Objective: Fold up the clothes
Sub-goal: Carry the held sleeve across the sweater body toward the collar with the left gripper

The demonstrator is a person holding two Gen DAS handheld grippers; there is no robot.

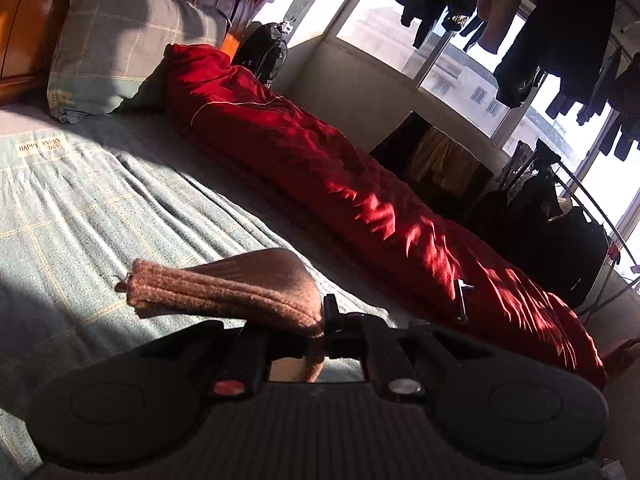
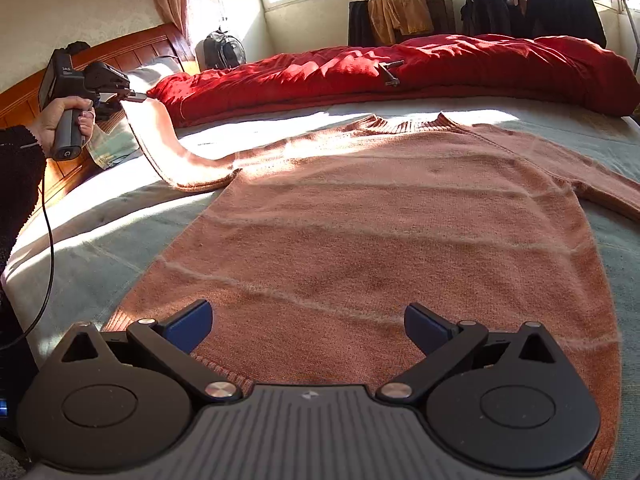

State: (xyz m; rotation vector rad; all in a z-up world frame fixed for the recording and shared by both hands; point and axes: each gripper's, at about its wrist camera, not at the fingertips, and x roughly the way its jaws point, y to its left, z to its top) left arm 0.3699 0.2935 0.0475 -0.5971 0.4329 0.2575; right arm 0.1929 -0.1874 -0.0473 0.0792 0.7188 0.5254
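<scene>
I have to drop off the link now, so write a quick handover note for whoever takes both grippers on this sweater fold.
Left gripper: shut on the cuff of the sweater's sleeve, lifted off the bed towards the pillow end.
Right gripper: open, empty, hovering over the hem of the sweater.
Sweater lies flat on the green bedsheet, collar towards the red duvet; the other sleeve is stretched out flat.
Done: garment spread out, one sleeve picked up.
Left: probably lay that sleeve across the body, fold the other sleeve in, then fold the body up from the hem.
</scene>
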